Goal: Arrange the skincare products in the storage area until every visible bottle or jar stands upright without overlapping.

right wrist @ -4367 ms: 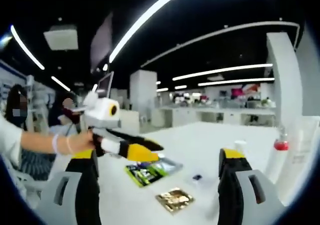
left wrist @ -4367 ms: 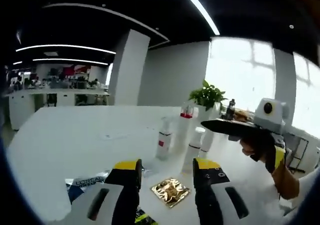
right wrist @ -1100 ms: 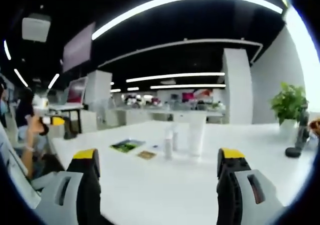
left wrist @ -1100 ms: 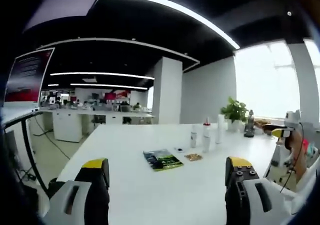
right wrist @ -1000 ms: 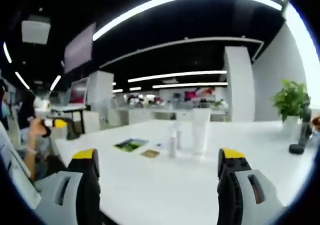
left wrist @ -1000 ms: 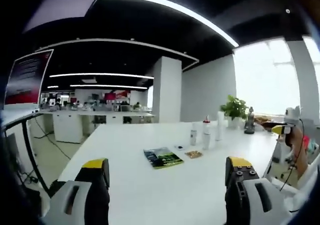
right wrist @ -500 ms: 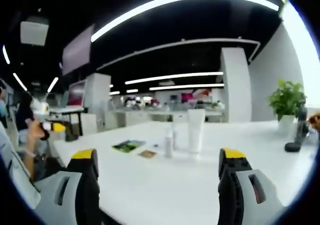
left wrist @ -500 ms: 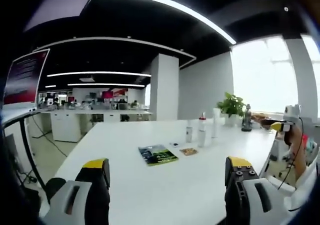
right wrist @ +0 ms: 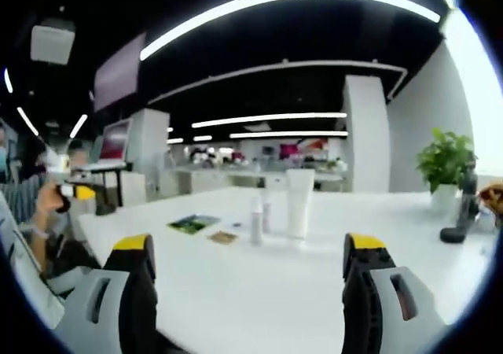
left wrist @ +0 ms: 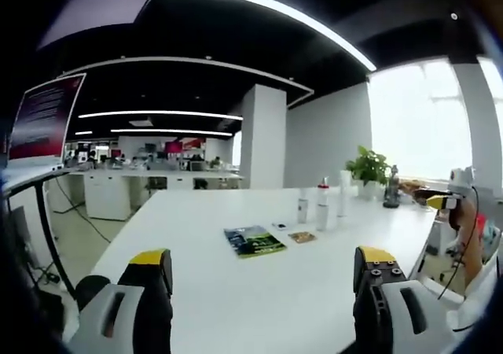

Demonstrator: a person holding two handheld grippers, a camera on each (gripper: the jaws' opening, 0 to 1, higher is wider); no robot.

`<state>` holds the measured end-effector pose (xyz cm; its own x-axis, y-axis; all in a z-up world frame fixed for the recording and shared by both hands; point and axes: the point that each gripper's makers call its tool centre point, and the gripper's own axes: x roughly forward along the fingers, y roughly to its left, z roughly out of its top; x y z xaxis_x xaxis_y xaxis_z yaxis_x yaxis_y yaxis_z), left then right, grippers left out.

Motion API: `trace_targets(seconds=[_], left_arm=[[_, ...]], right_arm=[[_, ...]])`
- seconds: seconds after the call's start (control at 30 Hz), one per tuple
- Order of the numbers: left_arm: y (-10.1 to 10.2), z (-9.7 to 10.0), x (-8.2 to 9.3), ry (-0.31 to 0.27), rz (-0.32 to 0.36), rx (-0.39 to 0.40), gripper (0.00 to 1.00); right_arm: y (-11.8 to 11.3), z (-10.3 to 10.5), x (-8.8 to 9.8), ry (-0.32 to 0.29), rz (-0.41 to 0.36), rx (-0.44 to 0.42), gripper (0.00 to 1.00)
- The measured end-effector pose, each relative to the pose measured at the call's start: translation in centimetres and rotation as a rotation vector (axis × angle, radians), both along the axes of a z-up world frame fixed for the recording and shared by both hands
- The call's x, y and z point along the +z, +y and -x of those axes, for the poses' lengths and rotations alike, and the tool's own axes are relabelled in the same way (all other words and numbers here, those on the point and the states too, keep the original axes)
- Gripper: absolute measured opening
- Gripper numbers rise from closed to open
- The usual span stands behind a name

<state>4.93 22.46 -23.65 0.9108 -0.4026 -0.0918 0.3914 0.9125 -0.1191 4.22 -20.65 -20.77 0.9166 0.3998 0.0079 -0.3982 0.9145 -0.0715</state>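
Note:
Three skincare products stand upright and close together far out on the white table: a small clear bottle, a red-capped bottle and a tall white tube. From the other side the tube stands right of the small bottle. My left gripper is open and empty at the table's near edge, well short of them. My right gripper is likewise open and empty, far back from the group. It also shows held in a hand, as the right gripper.
A green leaflet and a gold sachet lie flat near the bottles. A potted plant and a dark object stand beyond them. The left gripper, in a hand, is at the table's far-left end.
Since 4.4 s ago both grippers have drawn back from close over the bottles to the table's edges. Over the last second the views only drift slightly; the products stand unmoved.

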Motion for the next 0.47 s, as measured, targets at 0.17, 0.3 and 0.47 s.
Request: trace_targets(seconds=[0.17, 0.3, 0.47], left_arm=[[0.05, 0.21, 0.22, -0.008, -0.002, 0.005, 0.99], [-0.30, 0.68, 0.52, -0.014, 0.002, -0.003, 0.99], [-0.29, 0.91, 0.78, -0.024, 0.001, 0.000, 0.99]], right_arm=[[-0.20, 0.05, 0.06, -0.002, 0.001, -0.002, 0.99], [-0.39, 0.31, 0.34, -0.014, -0.001, -0.003, 0.97], [-0.30, 0.66, 0.91, -0.033, -0.017, 0.008, 0.97]])
